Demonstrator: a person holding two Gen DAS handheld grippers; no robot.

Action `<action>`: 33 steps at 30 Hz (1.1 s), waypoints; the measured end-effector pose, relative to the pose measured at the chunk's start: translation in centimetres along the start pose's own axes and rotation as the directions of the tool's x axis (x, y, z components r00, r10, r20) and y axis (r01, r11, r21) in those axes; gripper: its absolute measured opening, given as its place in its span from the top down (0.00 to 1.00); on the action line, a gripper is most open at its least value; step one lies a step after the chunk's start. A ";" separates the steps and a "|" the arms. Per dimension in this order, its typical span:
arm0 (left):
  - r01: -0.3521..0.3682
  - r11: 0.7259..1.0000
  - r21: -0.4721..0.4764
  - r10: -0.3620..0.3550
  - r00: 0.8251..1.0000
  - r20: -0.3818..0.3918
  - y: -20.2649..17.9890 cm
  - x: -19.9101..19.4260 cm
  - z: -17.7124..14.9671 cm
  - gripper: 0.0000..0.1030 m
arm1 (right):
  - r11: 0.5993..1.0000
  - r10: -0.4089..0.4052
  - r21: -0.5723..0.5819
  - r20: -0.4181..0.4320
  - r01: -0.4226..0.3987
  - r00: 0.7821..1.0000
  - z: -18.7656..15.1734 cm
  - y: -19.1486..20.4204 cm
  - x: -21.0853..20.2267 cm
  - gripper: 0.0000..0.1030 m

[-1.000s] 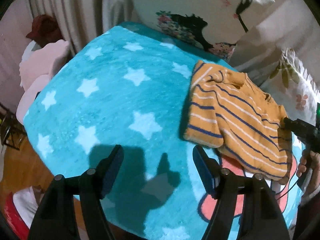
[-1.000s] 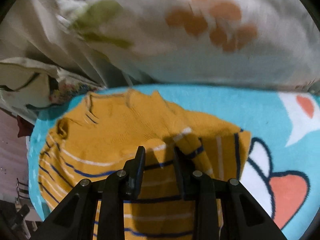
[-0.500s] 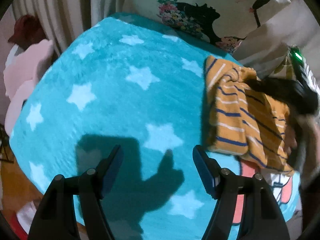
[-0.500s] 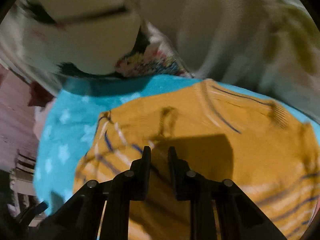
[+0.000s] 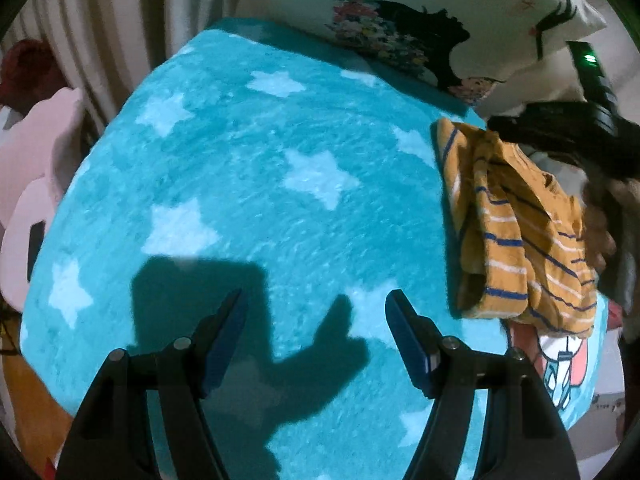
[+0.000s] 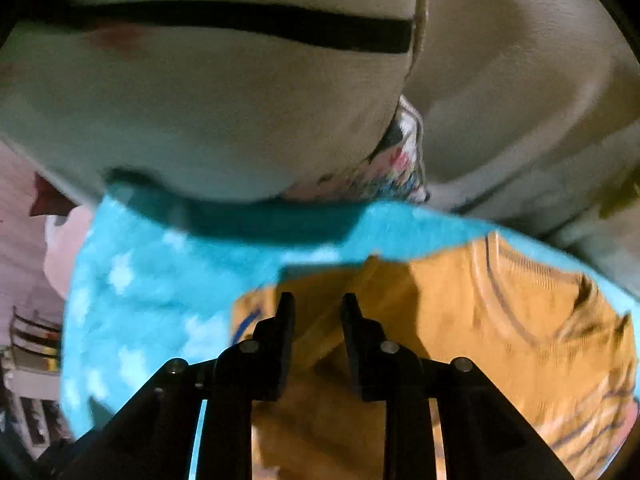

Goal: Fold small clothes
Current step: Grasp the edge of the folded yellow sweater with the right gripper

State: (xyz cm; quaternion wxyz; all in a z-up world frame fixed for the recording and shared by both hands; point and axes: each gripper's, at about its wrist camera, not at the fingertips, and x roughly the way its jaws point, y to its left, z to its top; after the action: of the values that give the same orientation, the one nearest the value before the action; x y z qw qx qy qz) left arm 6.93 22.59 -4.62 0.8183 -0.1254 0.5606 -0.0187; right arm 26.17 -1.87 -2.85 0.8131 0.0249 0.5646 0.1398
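Our right gripper [image 6: 316,308] pinches the striped shirt [image 5: 520,232] fold – left gripper [image 5: 316,316] spread wide, shirt off to its right

Turquoise star-print blanket [image 5: 248,184] beneath a printed pillow [image 5: 432,16]; pink stool [image 5: 36,168] (left edge).

The blanket [image 5: 248,184] lies spread on the bed, ahead of and under the left gripper [image 5: 314,338], with the shirt [image 5: 516,236] bunched on it to that gripper's right. A pillow [image 5: 440,20] lies at the blanket's far edge, beyond the shirt, and curtains [image 5: 120,28] hang behind to the left. The right gripper [image 6: 316,320] sits over the shirt [image 6: 500,320], the pillow [image 6: 200,100] ahead of it.
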 end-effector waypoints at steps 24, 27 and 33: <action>-0.006 0.994 -0.106 0.005 1.000 -0.009 6.1 -0.9 1.5 0.32 | 0.995 0.084 -0.048 -0.085 -0.089 0.993 -10.1 8.3 -1.3 0.81; -0.084 0.995 -0.054 0.084 0.996 -0.003 5.6 -0.7 1.4 0.31 | 0.997 -0.033 -0.066 -0.063 0.029 0.997 -9.5 7.1 -1.1 0.44; -0.150 0.988 -0.030 0.150 0.989 -0.006 5.3 -0.7 1.3 0.31 | 0.953 -0.259 -0.183 -0.083 0.241 0.962 -8.2 8.7 3.3 0.40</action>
State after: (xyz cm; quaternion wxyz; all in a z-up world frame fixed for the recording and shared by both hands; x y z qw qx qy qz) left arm 7.25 28.12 -4.72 0.8144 -0.0953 0.5701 0.0514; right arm 17.89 6.36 -7.13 0.7923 -0.1244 0.5913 0.0849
